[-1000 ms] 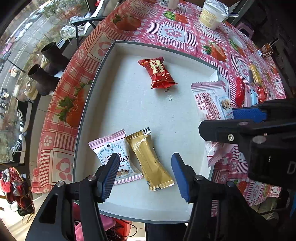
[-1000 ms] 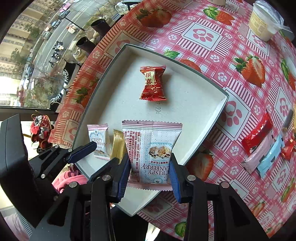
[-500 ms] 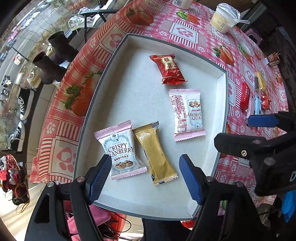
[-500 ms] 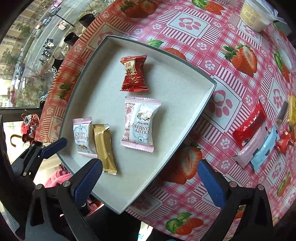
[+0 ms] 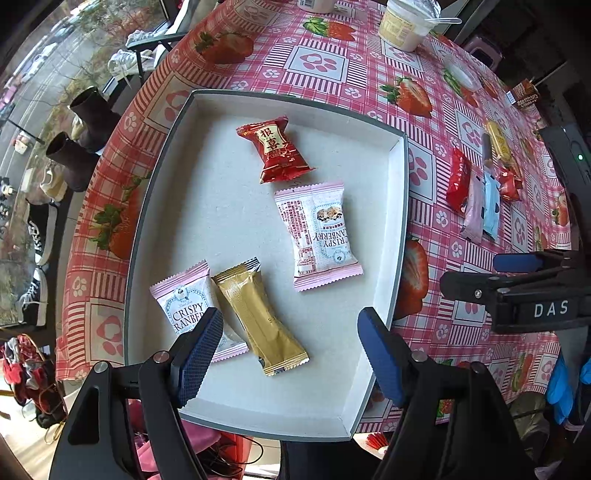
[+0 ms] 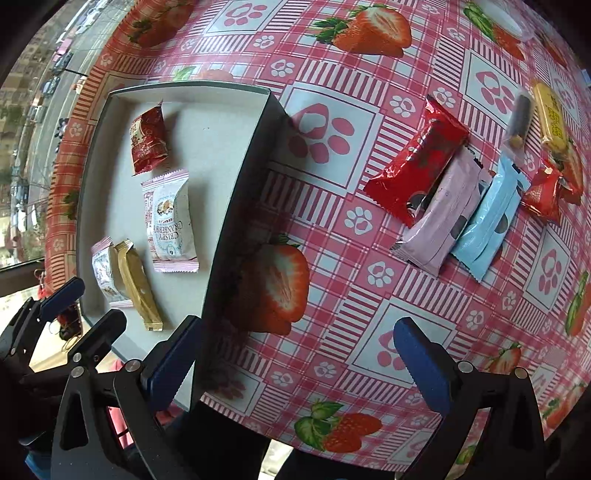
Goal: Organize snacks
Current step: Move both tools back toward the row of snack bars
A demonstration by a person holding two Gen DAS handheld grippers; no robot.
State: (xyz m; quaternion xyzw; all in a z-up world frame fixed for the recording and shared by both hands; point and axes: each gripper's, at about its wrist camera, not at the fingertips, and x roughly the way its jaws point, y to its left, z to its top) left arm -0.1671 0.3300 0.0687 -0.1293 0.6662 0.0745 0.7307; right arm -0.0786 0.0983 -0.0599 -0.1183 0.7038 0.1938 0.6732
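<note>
A grey-rimmed white tray (image 5: 400,206) (image 6: 236,206) holds a red candy pack (image 5: 275,149) (image 6: 147,142), a pink cranberry pack (image 5: 319,230) (image 6: 170,221), a gold bar (image 5: 260,314) (image 6: 138,284) and a second pink cranberry pack (image 5: 186,314) (image 6: 105,271). My left gripper (image 5: 291,358) is open and empty over the tray's near edge. My right gripper (image 6: 295,369) is open and empty over the tablecloth right of the tray. Loose snacks lie beyond it: a red bar (image 6: 417,160), a pink bar (image 6: 441,216), a light blue bar (image 6: 487,218).
More loose snacks lie further right: a small red candy (image 6: 543,190), a yellow bar (image 6: 552,118) and a dark stick (image 6: 519,120). A lidded cup (image 5: 406,22) stands at the table's far side. The table edge drops off left of the tray; shoes lie on the floor below.
My right gripper let go of the pink cranberry pack in the tray, opened wide and swung right over the tablecloth toward the loose snacks. My left gripper drew back slightly.
</note>
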